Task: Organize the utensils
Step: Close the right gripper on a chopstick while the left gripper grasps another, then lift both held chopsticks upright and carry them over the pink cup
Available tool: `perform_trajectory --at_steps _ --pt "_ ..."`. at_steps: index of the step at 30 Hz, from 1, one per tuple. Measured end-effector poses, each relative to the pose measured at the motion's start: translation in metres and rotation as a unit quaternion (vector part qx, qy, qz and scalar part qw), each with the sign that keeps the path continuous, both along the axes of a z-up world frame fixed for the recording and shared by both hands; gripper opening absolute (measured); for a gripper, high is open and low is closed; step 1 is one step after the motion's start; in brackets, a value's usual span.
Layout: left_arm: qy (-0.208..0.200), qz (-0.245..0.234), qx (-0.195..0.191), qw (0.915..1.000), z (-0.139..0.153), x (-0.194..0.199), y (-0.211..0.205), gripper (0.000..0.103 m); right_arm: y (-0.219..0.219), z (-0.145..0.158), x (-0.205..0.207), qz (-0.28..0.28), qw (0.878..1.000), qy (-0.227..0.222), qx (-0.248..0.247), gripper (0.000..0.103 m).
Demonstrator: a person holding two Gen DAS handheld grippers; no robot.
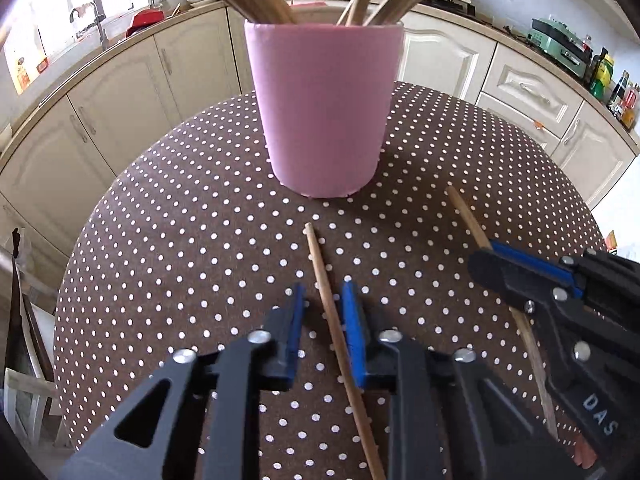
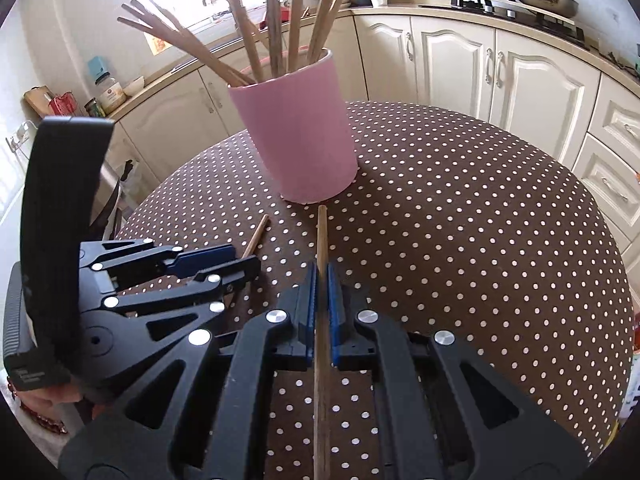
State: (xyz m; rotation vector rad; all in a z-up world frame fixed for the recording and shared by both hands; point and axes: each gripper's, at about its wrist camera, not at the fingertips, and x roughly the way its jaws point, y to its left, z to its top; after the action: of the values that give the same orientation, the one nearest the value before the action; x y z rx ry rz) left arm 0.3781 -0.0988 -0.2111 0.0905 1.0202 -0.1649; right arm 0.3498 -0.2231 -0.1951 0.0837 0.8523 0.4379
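Chopsticks of thin pale wood [image 1: 338, 336] [image 2: 321, 280] sit one in each gripper: right gripper [image 2: 322, 300] clamped, left gripper [image 1: 323, 320] with a gap still visible at one pad, so next comes lifting toward the pink cylindrical cup [image 1: 324, 108] at twelve o'clock.

Both wrist cameras look steeply down along their own fingers, close above the dotted tabletop [image 1: 180, 200], toward the pink cup [image 1: 324, 108] and kitchen cabinets behind (left view faces it squarely, right view from its right side); each catches the other gripper at its edge
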Motion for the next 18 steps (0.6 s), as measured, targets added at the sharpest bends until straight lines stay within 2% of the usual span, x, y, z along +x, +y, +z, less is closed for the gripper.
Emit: perform_trajectory --at_steps 4,8,13,18 --pt "0.002 0.002 -0.010 0.9999 0.002 0.008 0.005 0.006 0.008 0.004 -0.001 0.004 1.000 -0.002 0.005 0.006" --pt "-0.011 0.006 -0.021 0.9997 0.009 -0.002 0.019 0.006 0.011 0.011 -0.006 0.004 1.000 -0.010 0.008 0.006" --pt "-0.046 0.003 -0.039 0.9982 0.037 -0.020 0.033 0.006 0.012 0.030 -0.014 0.005 1.000 -0.026 0.014 0.006" --pt "-0.100 0.003 -0.061 0.9931 0.077 -0.044 0.053 0.006 0.014 0.059 -0.030 0.004 0.998 -0.056 0.022 0.006"
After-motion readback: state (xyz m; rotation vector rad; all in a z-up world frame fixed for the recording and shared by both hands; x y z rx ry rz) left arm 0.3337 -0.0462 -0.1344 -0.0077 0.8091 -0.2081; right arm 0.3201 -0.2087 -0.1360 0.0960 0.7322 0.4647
